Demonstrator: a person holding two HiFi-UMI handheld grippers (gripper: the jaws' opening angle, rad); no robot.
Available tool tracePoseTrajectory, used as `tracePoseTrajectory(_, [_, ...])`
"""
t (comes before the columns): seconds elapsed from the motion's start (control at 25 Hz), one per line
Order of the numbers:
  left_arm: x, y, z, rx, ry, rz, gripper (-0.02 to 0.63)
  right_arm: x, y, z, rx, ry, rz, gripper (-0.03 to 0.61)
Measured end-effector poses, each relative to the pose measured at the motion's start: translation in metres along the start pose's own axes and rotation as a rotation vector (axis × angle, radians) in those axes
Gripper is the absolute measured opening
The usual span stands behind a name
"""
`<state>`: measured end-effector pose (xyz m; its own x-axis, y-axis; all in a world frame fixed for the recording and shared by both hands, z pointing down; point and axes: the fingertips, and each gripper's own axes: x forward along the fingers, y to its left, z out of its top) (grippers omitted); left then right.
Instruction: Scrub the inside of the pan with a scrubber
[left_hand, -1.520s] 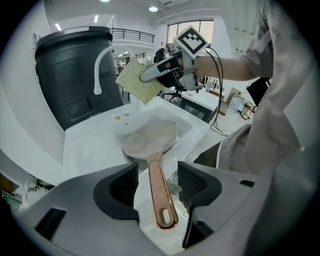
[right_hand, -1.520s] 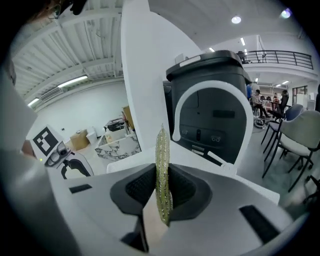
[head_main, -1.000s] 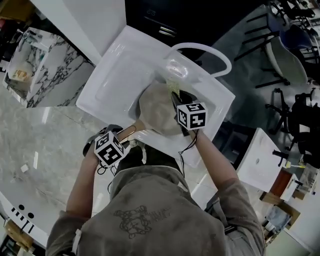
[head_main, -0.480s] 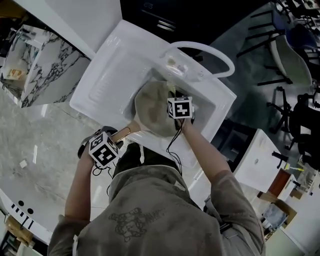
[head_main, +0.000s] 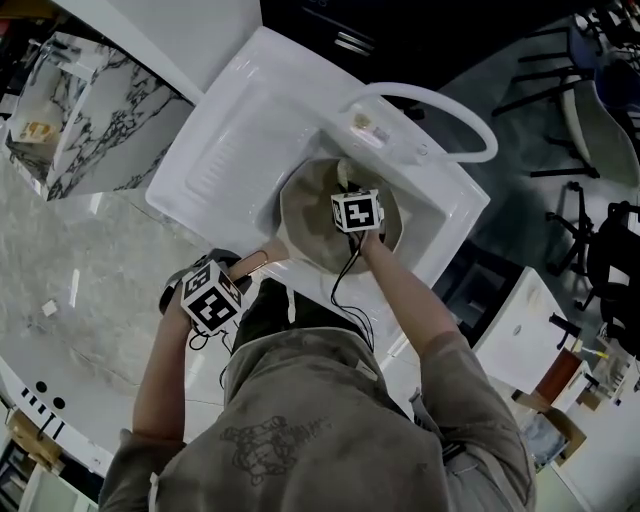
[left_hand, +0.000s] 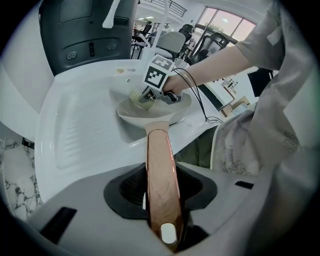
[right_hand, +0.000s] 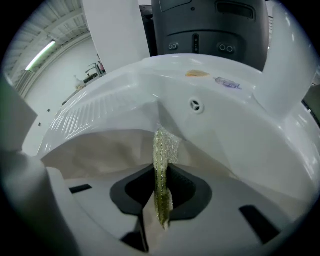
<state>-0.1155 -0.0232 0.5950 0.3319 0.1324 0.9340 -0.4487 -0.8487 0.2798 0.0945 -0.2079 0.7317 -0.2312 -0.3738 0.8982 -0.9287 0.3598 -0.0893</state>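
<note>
Below the person's head, a wide white moulded sink (head_main: 225, 140) with a ribbed draining board on its left fills the middle of the scene. A white arched tap (head_main: 440, 103) stands at its far right side. Inside the basin lies the round beige pan (head_main: 310, 225), its mouth upward. Its long copper-coloured handle (left_hand: 161, 170) reaches over the near rim toward the person.

The left gripper (left_hand: 161, 197) has the end of this handle between its jaws. The jaws have just been closing, and now the dark pads sit against both sides of the handle, so we read it as a firm hold that keeps the pan steady.

The right gripper (right_hand: 161, 195) is over the pan, pointing steeply down, with its jaws pinched together on a thin yellow-green mesh scrubber (right_hand: 161, 155). The free end of the scrubber sticks out past the jaws toward the far side of the pan, close to the inner wall. We cannot tell whether it already presses on the surface.

We judge that the scrubbing itself is about to begin. The next move calls for pressing the scrubber onto the pan's inner surface and rubbing it around. Meanwhile the left gripper must hold the handle tight, so the pan does not turn or slide in the basin.
</note>
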Motion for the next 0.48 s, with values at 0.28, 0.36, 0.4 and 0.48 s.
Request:
tracePoseTrajectory(0.28, [0.000,0.001,-0.001,-0.020,-0.014,0.008,0.153,0.019,0.053,0.005,0.019,0.020,0.222,0.074])
tracePoseTrajectory(0.36, [0.001,0.002,-0.001,-0.017,-0.008,0.010,0.153,0.020,0.069,0.006,0.002,0.030,0.280,0.075])
tracePoseTrajectory(0.4, [0.001,0.002,-0.001,-0.015,-0.007,0.012,0.153,0.019,0.077,0.006,-0.003,0.035,0.312,0.075])
tracePoseTrajectory(0.48, [0.001,0.003,-0.001,-0.013,-0.005,0.017,0.153,0.015,0.091,0.005,-0.011,0.049,0.377,0.075])
